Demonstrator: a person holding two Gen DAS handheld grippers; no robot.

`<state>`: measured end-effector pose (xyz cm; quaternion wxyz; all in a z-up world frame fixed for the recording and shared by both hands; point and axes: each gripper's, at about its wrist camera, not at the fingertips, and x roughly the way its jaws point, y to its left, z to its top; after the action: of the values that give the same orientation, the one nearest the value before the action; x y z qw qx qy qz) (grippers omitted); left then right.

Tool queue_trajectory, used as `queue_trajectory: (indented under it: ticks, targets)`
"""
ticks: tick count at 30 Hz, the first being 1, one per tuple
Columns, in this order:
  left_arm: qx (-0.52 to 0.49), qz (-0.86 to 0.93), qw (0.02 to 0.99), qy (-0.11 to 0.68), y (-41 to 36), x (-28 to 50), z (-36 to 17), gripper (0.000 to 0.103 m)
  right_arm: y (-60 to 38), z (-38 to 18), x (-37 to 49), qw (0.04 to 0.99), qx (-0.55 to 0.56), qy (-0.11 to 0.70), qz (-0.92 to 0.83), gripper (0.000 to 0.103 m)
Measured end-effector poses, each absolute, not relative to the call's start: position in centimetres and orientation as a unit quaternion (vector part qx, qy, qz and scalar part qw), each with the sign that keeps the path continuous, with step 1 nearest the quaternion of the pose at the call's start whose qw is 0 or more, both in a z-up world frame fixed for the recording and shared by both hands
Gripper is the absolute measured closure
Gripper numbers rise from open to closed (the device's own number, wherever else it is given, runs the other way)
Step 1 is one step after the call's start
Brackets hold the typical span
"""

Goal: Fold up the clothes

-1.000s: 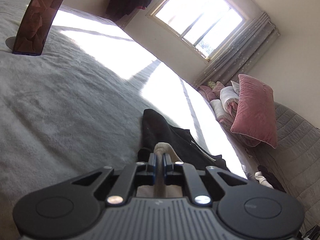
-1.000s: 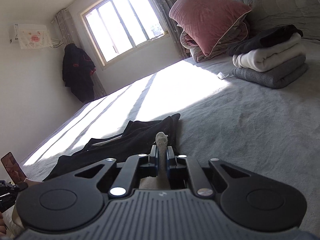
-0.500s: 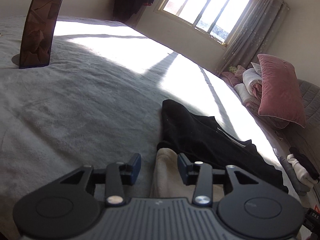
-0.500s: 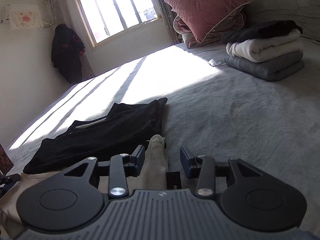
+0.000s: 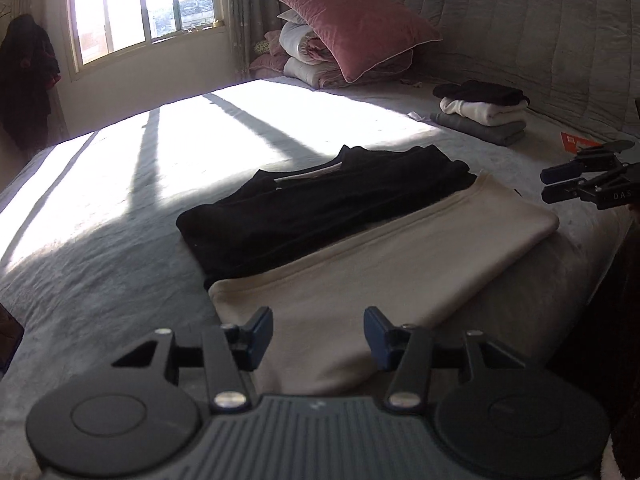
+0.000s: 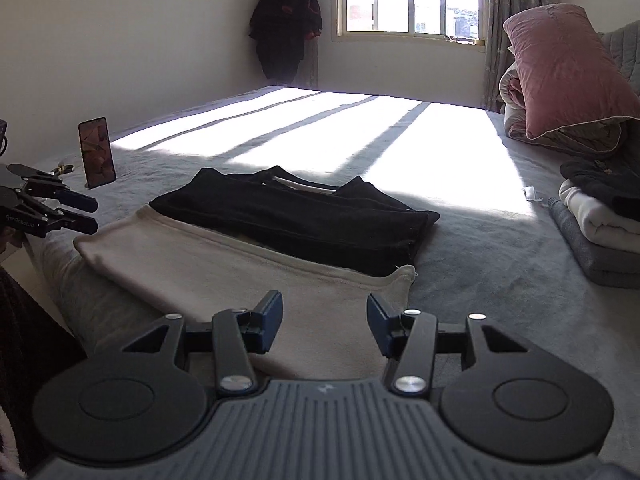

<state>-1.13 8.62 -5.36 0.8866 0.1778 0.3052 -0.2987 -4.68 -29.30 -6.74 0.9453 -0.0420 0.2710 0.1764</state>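
Sunlight is striping the grey bed (image 5: 120,248), and the cream garment (image 5: 384,260) is lying flat at its near edge, its black part (image 5: 320,204) folded at twelve o'clock. Your left gripper (image 5: 318,334) and right gripper (image 6: 324,320) are opening their fingers, empty; a second ago both were pinching the cream hem.

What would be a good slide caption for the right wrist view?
Right gripper opening, nothing held, above a cream garment and black garment on a bed.
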Motion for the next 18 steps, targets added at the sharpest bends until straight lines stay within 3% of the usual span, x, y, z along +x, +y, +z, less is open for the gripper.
queue_trajectory:
  ticks: [10, 18]
  targets:
    - [0.267, -0.306, 0.854, 0.325, 8.0, -1.4, -7.2, 0.053, -26.7, -8.5, -4.3, 0.909, -0.156, 0.314, 0.224, 0.052]
    - [0.289, -0.305, 0.847, 0.326, 8.6, -1.2, -8.3, 0.062, -27.1, -10.6, -3.5, 0.885, -0.224, 0.348, 0.213, 0.055]
